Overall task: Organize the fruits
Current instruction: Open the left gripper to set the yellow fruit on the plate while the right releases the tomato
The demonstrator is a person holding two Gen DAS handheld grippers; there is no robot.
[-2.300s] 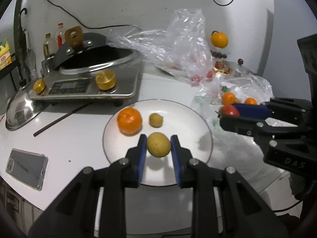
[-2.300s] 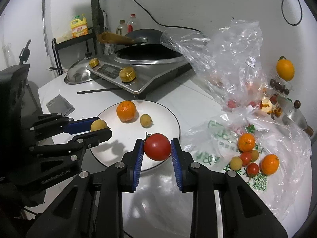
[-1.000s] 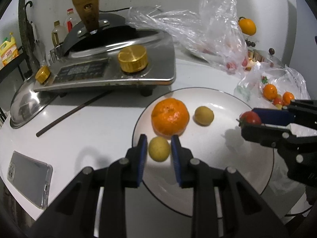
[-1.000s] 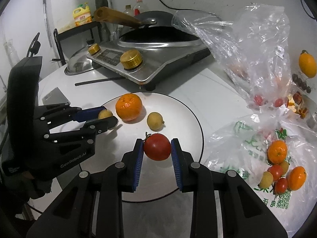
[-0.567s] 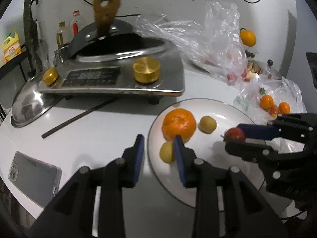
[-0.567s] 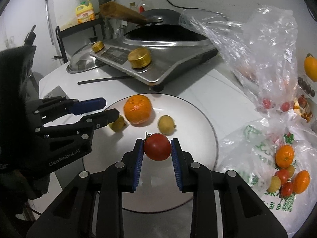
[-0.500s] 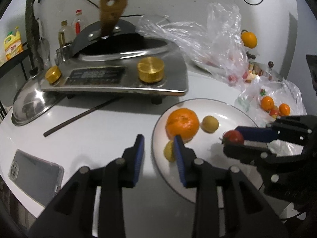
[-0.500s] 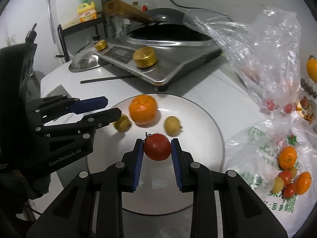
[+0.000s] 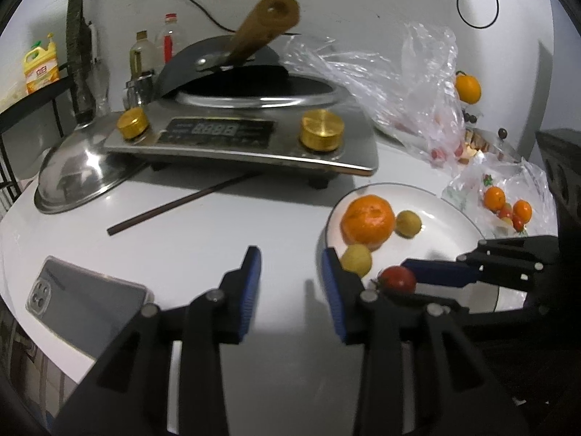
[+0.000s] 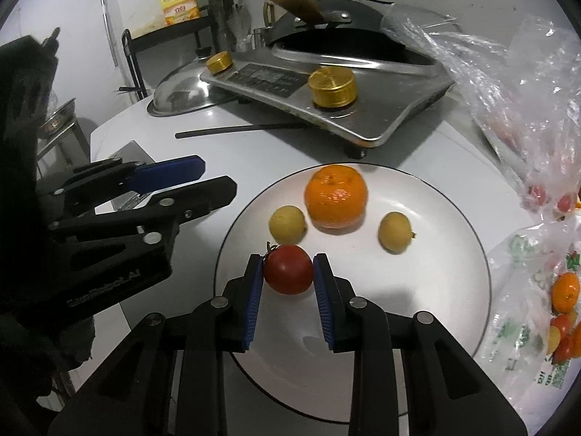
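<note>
Two views cover the moment. From the left wrist, the left gripper (image 9: 290,272) has its blue-padded jaws apart with nothing between them, having just been opening, and bare white table (image 9: 218,229) shows through the gap. Just past its right-hand finger a small yellow fruit (image 9: 357,259) lies free at the near left edge of the white plate (image 9: 454,214), touching or nearly touching a large orange (image 9: 367,219); a second yellow fruit (image 9: 408,223) sits just right of the orange. At the right the right gripper (image 9: 403,281) reaches in over the plate, clamped on a red tomato (image 9: 397,279). A smartphone (image 9: 85,299) lies at the lower left, and a dark chopstick (image 9: 181,203) lies in front of an induction cooker (image 9: 247,138). From the right wrist, the right gripper (image 10: 288,272) is closed on the tomato (image 10: 288,269), both pads pressing its sides, over the near left part of the plate (image 10: 417,290). Beyond it sit one yellow fruit (image 10: 287,223), the orange (image 10: 336,196) and the other yellow fruit (image 10: 395,231). The left gripper (image 10: 214,180) hangs left of the plate with its jaws parted and empty. More fruit lies in a plastic bag (image 10: 537,290) at the right.
</note>
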